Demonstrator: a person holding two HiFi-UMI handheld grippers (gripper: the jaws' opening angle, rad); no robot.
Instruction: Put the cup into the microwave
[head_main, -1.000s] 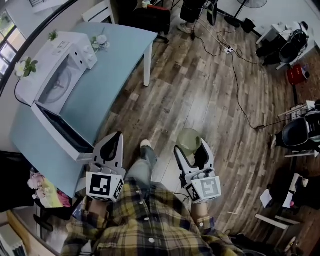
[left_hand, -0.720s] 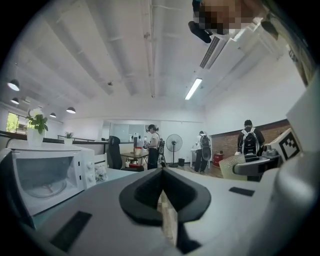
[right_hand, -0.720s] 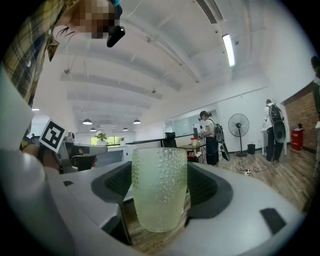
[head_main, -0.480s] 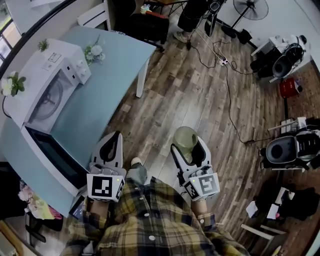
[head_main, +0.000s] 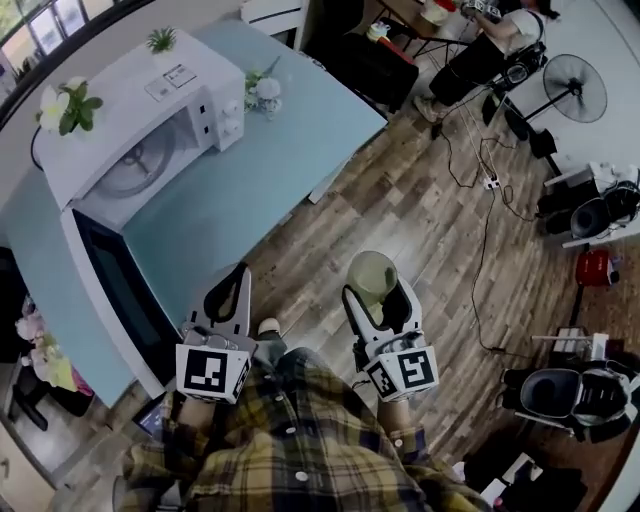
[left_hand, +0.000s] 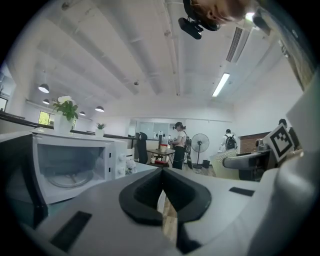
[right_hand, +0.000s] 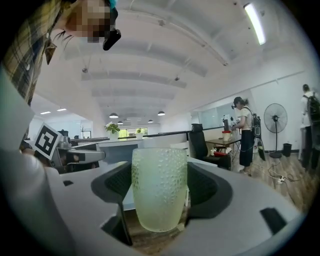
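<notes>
A pale green dimpled cup stands upright between the jaws of my right gripper, which is shut on it. From the head view the cup hangs over the wooden floor, to the right of the table. The white microwave sits on the light blue table, its door swung open toward me. My left gripper is shut with nothing in it, near the table's front edge beside the door. In the left gripper view the microwave shows its open cavity at the left.
Small potted flowers stand on the microwave and more flowers on the table behind it. People stand at the far side of the room, with a fan, cables and chairs on the floor.
The view has swung, so the table and microwave now fill more of the upper left. Both grippers keep their places in front of me, the cup still held.
</notes>
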